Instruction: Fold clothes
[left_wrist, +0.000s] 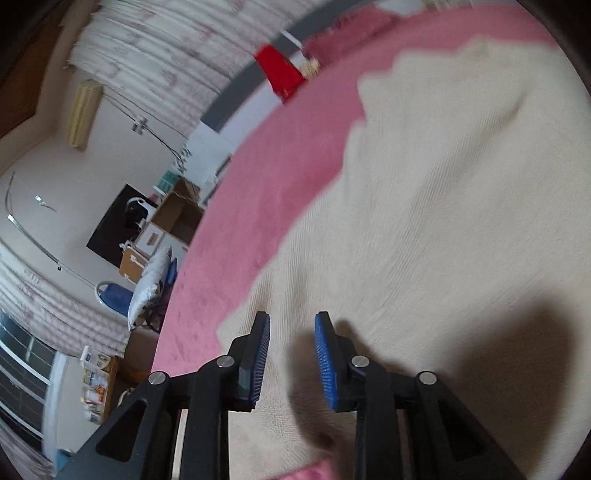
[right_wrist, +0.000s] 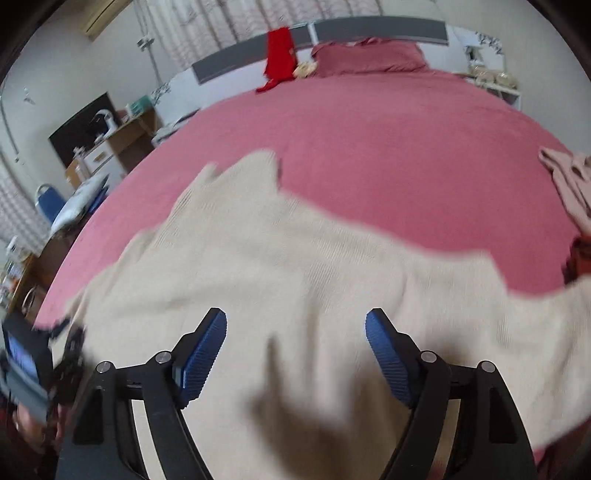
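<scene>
Spread flat on the pink bed (right_wrist: 369, 147), nearest its foot: a cream ribbed knit garment (right_wrist: 295, 266), long axis running across the right wrist view from lower left to the right edge, one narrow end reaching up toward the headboard (right_wrist: 236, 59) on the left side. Ragged, blurred upper outline; which end is neck or hem cannot be told. Right claw (right_wrist: 295, 328) poised above the knit, blue pads wide apart, nothing between them but the cloth lying below, a soft shadow falling on the fabric underneath. Left claw (left_wrist: 291, 328) likewise over the cream ribbed knit garment (left_wrist: 443, 221), pads parted by a narrower gap, gripping nothing, dark shadow on the knit to its right. Seen only from the right wrist: a pale pink garment (right_wrist: 569, 184) bunched at the bed's right edge, a pink pillow (right_wrist: 369, 55) by the headboard, a white shelf unit (right_wrist: 495, 74) beyond the far corner, and the other claw's black body at the lower left margin. Seen only from the left wrist: the garment's left border against the bedcover close up, a window (left_wrist: 22, 369) low at the left, cardboard boxes (left_wrist: 177, 214) beside the bed. Common to both: a red garment (right_wrist: 279, 51) hanging at the headboard and a blue chair (right_wrist: 48, 199) off the bed's left side.
</scene>
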